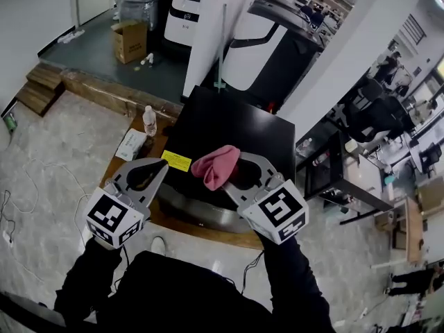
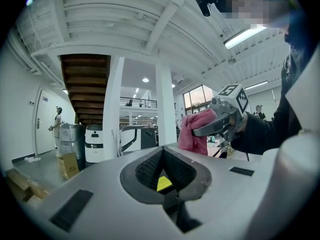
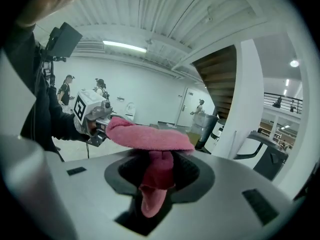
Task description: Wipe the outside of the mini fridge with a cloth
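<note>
As right gripper [image 1: 232,179] pinches one cloth [image 1: 215,164] | left gripper [image 1: 158,166] closed | one fridge [image 1: 229,123]

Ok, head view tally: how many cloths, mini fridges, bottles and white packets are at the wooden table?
pink cloth: 1
mini fridge: 1
water bottle: 1
white packet: 1
Total: 4
</note>
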